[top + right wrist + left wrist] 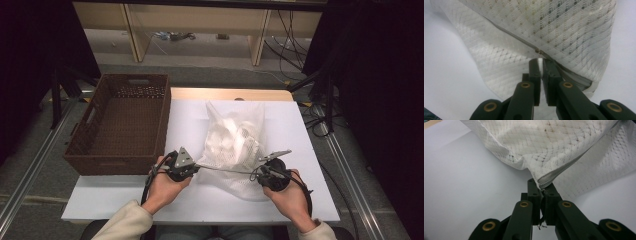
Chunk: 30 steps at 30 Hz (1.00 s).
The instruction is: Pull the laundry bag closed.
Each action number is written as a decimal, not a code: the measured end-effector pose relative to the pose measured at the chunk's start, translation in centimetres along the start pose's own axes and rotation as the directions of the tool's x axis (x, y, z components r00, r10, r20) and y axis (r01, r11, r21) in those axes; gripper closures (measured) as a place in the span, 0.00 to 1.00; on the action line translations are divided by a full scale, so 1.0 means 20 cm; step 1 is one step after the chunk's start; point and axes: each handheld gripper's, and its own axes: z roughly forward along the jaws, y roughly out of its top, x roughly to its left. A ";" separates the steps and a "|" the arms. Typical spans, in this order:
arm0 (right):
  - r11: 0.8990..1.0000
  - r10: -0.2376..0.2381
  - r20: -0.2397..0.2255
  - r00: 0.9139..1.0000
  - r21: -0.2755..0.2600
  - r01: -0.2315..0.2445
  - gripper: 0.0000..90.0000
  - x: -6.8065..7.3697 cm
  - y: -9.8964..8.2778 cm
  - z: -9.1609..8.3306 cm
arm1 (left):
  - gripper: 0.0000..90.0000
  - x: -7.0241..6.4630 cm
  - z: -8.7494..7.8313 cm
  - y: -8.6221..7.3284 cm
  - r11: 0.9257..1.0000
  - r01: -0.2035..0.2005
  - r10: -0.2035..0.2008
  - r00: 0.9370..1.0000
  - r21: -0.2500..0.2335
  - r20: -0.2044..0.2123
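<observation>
A white mesh zip bag [232, 140] with white cloth inside lies on the white table [300, 200]. My left gripper [196, 167] is at the bag's near-left end; in the left gripper view this gripper [541, 186] is shut on the corner seam of the bag [549, 145]. My right gripper [260, 173] is at the near-right end. In the right gripper view it [540, 61] is shut on a small white tab hanging from the zipper pull [539, 51] of the bag [569, 30]. The bag's near edge is stretched taut between the two grippers.
A brown woven basket [87, 135] stands at the table's left side, overhanging its edge. Beyond the table are wooden shelf legs [257, 42] and cables [290, 47] on the floor. Dark curtains flank both sides.
</observation>
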 end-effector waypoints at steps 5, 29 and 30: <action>1.000 -0.010 0.002 1.000 0.002 0.010 0.97 -0.01 0.00 0.00 | 0.95 0.00 0.00 0.00 1.000 0.015 -0.015 1.000 -0.013 -0.002; 1.000 0.012 0.017 1.000 -0.004 -0.012 0.97 -0.04 -0.02 -0.02 | 0.95 -0.01 0.00 0.00 1.000 0.013 -0.013 1.000 -0.014 -0.006; 1.000 0.011 0.017 1.000 -0.005 -0.011 0.97 -0.05 -0.02 -0.02 | 0.95 -0.01 0.00 0.00 1.000 0.014 -0.014 1.000 -0.015 -0.005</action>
